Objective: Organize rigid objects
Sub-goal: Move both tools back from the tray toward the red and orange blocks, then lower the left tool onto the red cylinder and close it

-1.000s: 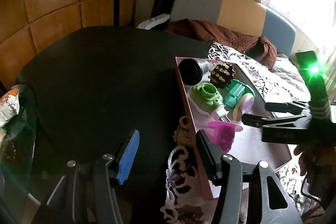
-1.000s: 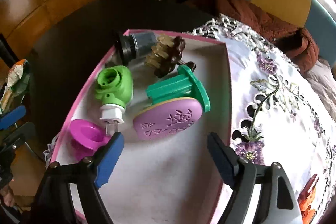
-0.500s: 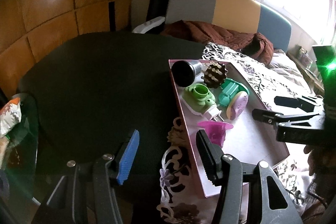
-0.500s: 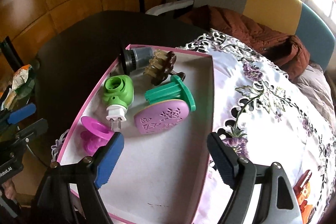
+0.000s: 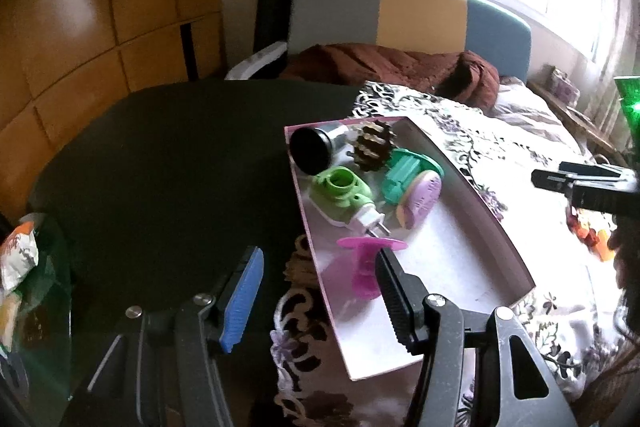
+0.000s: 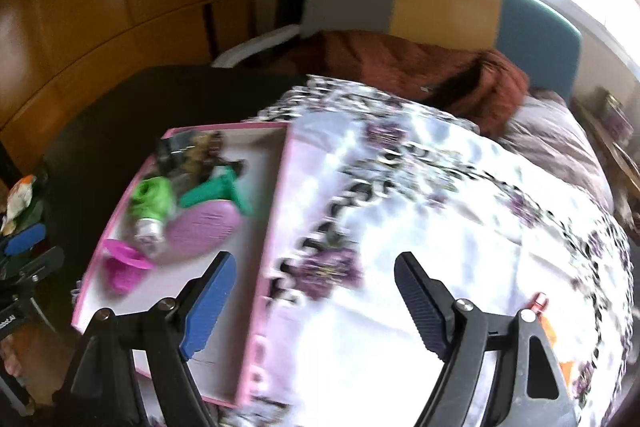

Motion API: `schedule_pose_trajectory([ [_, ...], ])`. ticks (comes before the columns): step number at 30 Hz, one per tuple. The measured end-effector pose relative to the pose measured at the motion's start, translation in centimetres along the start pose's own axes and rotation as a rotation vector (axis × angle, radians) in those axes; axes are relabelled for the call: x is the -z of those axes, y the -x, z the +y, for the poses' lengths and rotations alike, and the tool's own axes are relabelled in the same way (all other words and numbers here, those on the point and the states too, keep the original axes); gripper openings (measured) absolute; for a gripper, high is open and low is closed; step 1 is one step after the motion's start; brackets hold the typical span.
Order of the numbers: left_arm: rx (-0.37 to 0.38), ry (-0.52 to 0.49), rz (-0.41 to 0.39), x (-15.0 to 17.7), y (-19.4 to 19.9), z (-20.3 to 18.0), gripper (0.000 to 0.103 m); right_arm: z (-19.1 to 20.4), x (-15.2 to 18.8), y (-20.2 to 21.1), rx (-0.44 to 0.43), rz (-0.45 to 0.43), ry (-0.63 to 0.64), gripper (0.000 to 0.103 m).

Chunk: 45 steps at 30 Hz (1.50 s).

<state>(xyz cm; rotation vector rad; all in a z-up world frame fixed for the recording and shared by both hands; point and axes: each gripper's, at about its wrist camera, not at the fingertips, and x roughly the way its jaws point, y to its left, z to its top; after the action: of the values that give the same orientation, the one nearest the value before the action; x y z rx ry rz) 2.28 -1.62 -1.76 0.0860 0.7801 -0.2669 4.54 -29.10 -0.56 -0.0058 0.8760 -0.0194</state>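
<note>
The right gripper [image 6: 312, 303], its jaws wide apart and holding nothing, had swung off the shallow pink-rimmed cardboard tray [image 6: 264, 255] in the last second and now hung above the white flowered tablecloth [image 6: 460, 211], the picture blurred by the move. The left gripper [image 5: 316, 291] was also open and empty, beside the near left edge of the tray. Inside the tray lay the magenta plastic funnel-shaped piece [image 5: 366, 267] nearest, then the green plug-in device [image 5: 344, 191] and the teal holder with a lilac disc [image 5: 412, 183], and farthest the dark cylinder [image 5: 314, 149]. I judge one placing was finished; orange pieces [image 5: 592, 239] waited on the cloth.
</note>
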Motion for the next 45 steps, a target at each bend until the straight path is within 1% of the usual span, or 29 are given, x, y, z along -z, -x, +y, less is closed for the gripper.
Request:
schedule_pose_trajectory([
  [5,0.012,-0.033,-0.007,-0.3,0.1,-1.2,0.061,-5.0,1.0,0.5,0.075,0.005,-0.087,0.083],
  [10,0.044,-0.097,-0.02,-1.0,0.4,-3.3,0.062,-11.0,1.8,1.3,0.187,-0.004,-0.191,0.083],
  [12,0.058,-0.128,-0.039,-1.4,0.7,-4.4,0.065,-13.5,2.2,1.7,0.243,-0.016,-0.238,0.083],
  [13,0.066,-0.137,-0.044,-1.6,0.8,-4.9,0.067,-14.8,2.5,1.9,0.273,-0.026,-0.27,0.083],
  [15,0.089,-0.16,-0.051,-2.1,0.9,-6.0,0.068,-17.6,3.2,2.3,0.328,-0.046,-0.357,0.083],
  [17,0.112,-0.192,-0.059,-2.7,0.9,-7.4,0.068,-20.5,4.2,2.9,0.36,-0.058,-0.49,0.083],
  [18,0.127,-0.206,-0.062,-2.9,0.9,-8.2,0.069,-22.1,4.9,3.4,0.365,-0.063,-0.582,0.083],
  [20,0.179,-0.227,-0.055,-3.4,0.6,-10.1,0.07,-23.8,5.7,4.0,0.363,-0.079,-0.682,0.083],
  [23,0.229,-0.257,-0.033,-3.4,0.1,-12.4,0.07,-25.9,7.1,4.7,0.368,-0.078,-0.796,0.083],
  [24,0.248,-0.269,-0.023,-3.4,0.0,-13.4,0.07,-26.2,7.5,4.8,0.355,-0.077,-0.827,0.083],
  [26,0.284,-0.311,-0.013,-3.2,-0.2,-15.5,0.07,-26.5,7.9,4.6,0.336,-0.071,-0.864,0.083],
  [30,0.326,-0.361,0.021,-2.8,-1.2,-18.4,0.07,-27.1,8.4,4.8,0.33,-0.064,-0.905,0.083],
  [35,0.374,-0.371,0.084,-2.5,-2.8,-20.6,0.069,-28.1,9.3,5.2,0.313,-0.078,-0.974,0.083],
  [39,0.412,-0.381,0.131,-2.3,-4.4,-22.7,0.069,-28.3,9.6,5.3,0.293,-0.086,-0.998,0.083],
  [42,0.42,-0.376,0.169,-2.2,-5.5,-23.8,0.069,-28.2,9.5,5.4,0.275,-0.094,-1.002,0.083],
  [45,0.402,-0.398,0.169,-2.4,-6.7,-25.8,0.069,-28.5,9.7,5.8,0.268,-0.114,-1.017,0.083],
])
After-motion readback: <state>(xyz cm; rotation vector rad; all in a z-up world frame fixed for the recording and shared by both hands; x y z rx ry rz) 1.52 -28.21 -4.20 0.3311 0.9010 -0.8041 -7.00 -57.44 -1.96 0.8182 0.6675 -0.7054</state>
